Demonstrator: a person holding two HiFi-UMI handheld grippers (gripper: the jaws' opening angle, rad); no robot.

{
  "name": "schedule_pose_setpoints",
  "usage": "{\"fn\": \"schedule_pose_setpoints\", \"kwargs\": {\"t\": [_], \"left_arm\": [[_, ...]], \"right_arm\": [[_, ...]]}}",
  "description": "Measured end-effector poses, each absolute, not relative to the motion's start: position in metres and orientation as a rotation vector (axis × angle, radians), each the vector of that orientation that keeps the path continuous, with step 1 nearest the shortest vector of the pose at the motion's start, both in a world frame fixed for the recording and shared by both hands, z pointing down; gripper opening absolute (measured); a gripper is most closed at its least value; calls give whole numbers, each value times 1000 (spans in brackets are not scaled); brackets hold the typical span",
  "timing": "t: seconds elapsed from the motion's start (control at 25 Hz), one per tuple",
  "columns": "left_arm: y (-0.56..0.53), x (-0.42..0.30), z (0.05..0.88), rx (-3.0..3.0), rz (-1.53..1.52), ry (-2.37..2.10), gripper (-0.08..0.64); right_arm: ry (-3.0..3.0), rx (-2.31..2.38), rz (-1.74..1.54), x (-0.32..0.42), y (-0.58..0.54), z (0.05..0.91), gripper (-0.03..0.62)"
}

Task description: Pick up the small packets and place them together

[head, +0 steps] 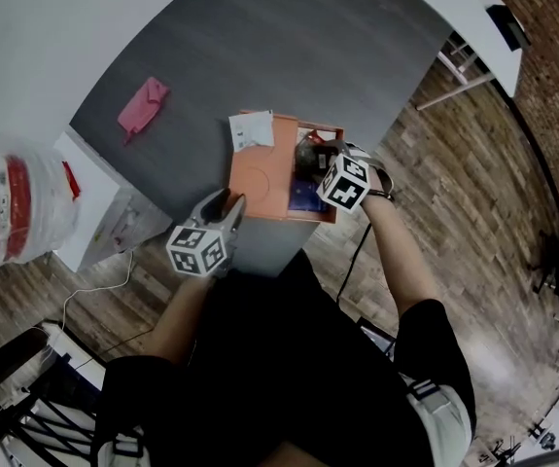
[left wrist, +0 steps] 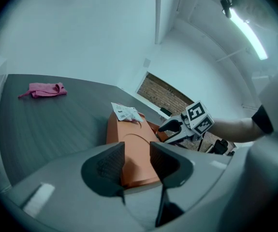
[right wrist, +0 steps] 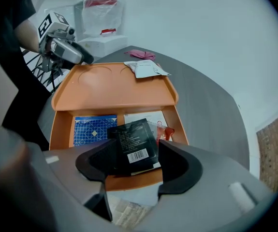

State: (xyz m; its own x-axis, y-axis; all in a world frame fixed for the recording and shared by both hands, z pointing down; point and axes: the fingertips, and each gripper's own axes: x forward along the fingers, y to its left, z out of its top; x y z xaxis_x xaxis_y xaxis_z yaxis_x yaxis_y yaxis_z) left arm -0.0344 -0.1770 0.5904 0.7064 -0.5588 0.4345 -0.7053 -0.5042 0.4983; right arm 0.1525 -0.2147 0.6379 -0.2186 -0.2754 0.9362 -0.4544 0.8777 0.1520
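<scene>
tabletop [head: 289, 56]: dark grey, carrying an orange box [head: 260, 168] at its near edge; its far edge is running out of the head view.
orange box: lying open, with the lid [right wrist: 114, 88] folded flat toward the far side and the divided tray part nearest the person.
left gripper [left wrist: 137, 161]: hovering at the lid's near corner; its fingers [left wrist: 110, 166] are standing spread, with nothing between them and only the orange lid showing through the gap.
right gripper [right wrist: 138, 161]: pointing steeply down over the tray's near edge; its fingers [right wrist: 175, 161] are standing spread with a black packet between them.
black packet [right wrist: 133, 141]: lying tilted across the tray divider, barcode side up; one side is disappearing behind a finger, so contact with the pads is hard to make out.
blue packet [right wrist: 94, 129]: lying flat in the compartment on the left gripper's side, its near corner covered by the black packet.
pale packet [right wrist: 151, 119]: lying in the other compartment, partly covered; its red print is too small to read.
white packet [head: 251, 130]: resting on the lid's far corner, apart from the tray packets.
head view: the right gripper's marker cube is hiding most of the tray.
pink cloth [head: 143, 106]: lying near the tabletop's left edge, well apart from the box.
plastic bag [head: 17, 202]: sitting off the tabletop, its red contents blurred.
</scene>
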Motion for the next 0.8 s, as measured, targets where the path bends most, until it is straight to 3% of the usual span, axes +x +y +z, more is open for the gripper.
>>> {"fn": "schedule_pose_setpoints", "kwargs": {"t": [0.4, 0.8], "left_arm": [[-177, -35, 588, 2217, 265, -966, 150], [-176, -37, 588, 2209, 262, -951, 141]], "right_arm": [[-1745, 420, 146, 156, -222, 662, 337], [-1716, 319, 176, 154, -222, 676, 337]]}}
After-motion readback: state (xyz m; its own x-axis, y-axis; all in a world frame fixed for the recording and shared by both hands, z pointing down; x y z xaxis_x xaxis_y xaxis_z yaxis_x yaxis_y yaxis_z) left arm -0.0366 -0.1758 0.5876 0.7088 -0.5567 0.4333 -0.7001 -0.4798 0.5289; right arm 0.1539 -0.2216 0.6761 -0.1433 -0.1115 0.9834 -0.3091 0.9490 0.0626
